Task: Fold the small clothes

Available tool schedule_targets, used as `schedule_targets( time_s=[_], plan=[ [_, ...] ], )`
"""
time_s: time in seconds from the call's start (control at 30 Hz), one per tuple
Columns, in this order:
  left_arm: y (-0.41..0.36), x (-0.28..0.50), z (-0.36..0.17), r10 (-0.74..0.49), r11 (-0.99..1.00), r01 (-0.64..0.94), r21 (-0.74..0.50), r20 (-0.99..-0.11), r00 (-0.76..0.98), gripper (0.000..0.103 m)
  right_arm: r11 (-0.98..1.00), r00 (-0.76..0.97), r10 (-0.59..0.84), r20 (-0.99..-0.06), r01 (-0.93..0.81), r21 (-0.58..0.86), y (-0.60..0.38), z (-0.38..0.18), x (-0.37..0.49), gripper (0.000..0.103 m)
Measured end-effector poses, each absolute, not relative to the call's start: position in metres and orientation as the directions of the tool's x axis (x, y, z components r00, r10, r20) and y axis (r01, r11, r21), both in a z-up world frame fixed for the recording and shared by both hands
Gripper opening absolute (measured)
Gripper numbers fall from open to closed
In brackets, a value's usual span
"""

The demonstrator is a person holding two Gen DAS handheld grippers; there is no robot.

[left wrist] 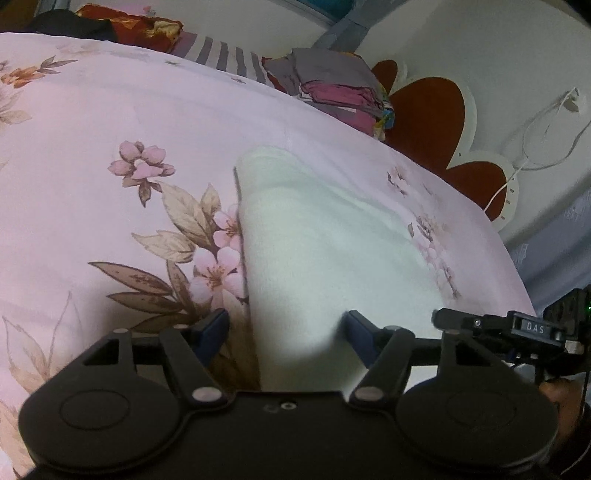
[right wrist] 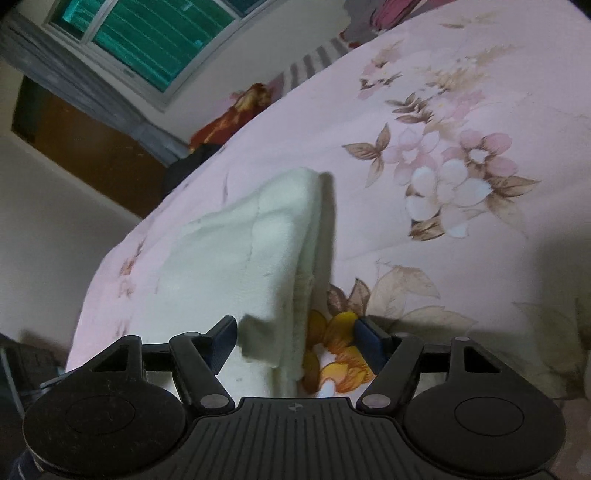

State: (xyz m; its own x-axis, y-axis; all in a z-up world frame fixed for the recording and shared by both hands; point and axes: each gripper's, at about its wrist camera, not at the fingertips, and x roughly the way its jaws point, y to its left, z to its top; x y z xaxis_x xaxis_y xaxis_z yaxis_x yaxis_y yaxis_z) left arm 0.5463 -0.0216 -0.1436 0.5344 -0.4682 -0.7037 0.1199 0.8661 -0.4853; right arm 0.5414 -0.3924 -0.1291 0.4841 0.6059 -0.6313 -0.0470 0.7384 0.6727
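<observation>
A white fleecy cloth (left wrist: pixel 317 243) lies folded on the pink flowered bedspread (left wrist: pixel 110 122). My left gripper (left wrist: pixel 286 328) is open, its blue-tipped fingers spread over the cloth's near end, with nothing held. In the right wrist view the same cloth (right wrist: pixel 240 243) lies with its folded edge to the right. My right gripper (right wrist: pixel 293 338) is open, straddling the cloth's near corner and folded edge. The right gripper's body (left wrist: pixel 517 328) shows at the right edge of the left wrist view.
A stack of folded grey and magenta clothes (left wrist: pixel 332 88) sits at the far side of the bed. A red patterned cloth (left wrist: pixel 147 26) and a dark garment lie beyond. A headboard with red petals (left wrist: pixel 432 107) and a white cable stand right. A window (right wrist: pixel 147 40) is behind.
</observation>
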Motion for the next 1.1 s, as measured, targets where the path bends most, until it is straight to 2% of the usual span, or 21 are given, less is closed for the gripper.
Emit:
schedule_targets(
  time_s=[0.33, 0.37, 0.4, 0.47, 0.7, 0.8, 0.83, 0.87, 1.1],
  plan=[
    [-0.041, 0.549, -0.144, -0.462, 0.877, 0.15, -0.456, -0.716, 0.524, 0.067, 0.692, 0.401, 0.684, -0.61, -0.091, 0.716, -0.38, -0.133, 0.556, 0.07],
    [-0.041, 0.549, -0.144, -0.462, 0.878, 0.151, -0.455, -0.717, 0.523, 0.067, 0.69, 0.396, 0.688, -0.608, -0.096, 0.718, -0.381, -0.134, 0.557, 0.068],
    [-0.041, 0.549, -0.143, -0.463, 0.877, 0.151, -0.456, -0.717, 0.521, 0.067, 0.69, 0.392, 0.688, -0.611, -0.094, 0.717, -0.383, -0.134, 0.559, 0.06],
    [-0.041, 0.548, -0.143, -0.463, 0.877, 0.149, -0.458, -0.717, 0.521, 0.066, 0.684, 0.391, 0.688, -0.612, -0.068, 0.726, -0.392, -0.138, 0.561, 0.051],
    [-0.039, 0.551, -0.145, -0.468, 0.871, 0.132, -0.472, -0.719, 0.515, 0.065, 0.648, 0.393, 0.713, -0.58, -0.056, 0.759, -0.379, -0.142, 0.568, 0.051],
    [-0.034, 0.55, -0.143, -0.476, 0.866, 0.127, -0.484, -0.718, 0.508, 0.058, 0.644, 0.388, 0.719, -0.577, -0.059, 0.763, -0.377, -0.142, 0.571, 0.05],
    [-0.031, 0.55, -0.143, -0.481, 0.862, 0.122, -0.493, -0.716, 0.506, 0.056, 0.647, 0.385, 0.719, -0.579, -0.065, 0.76, -0.38, -0.141, 0.572, 0.047],
    [-0.028, 0.55, -0.143, -0.488, 0.856, 0.113, -0.505, -0.713, 0.504, 0.055, 0.651, 0.385, 0.716, -0.583, -0.064, 0.757, -0.383, -0.141, 0.57, 0.045],
    [-0.028, 0.565, -0.152, -0.525, 0.82, 0.057, -0.57, -0.708, 0.473, 0.057, 0.65, 0.39, 0.713, -0.583, -0.056, 0.758, -0.379, -0.143, 0.57, 0.043]
  ],
)
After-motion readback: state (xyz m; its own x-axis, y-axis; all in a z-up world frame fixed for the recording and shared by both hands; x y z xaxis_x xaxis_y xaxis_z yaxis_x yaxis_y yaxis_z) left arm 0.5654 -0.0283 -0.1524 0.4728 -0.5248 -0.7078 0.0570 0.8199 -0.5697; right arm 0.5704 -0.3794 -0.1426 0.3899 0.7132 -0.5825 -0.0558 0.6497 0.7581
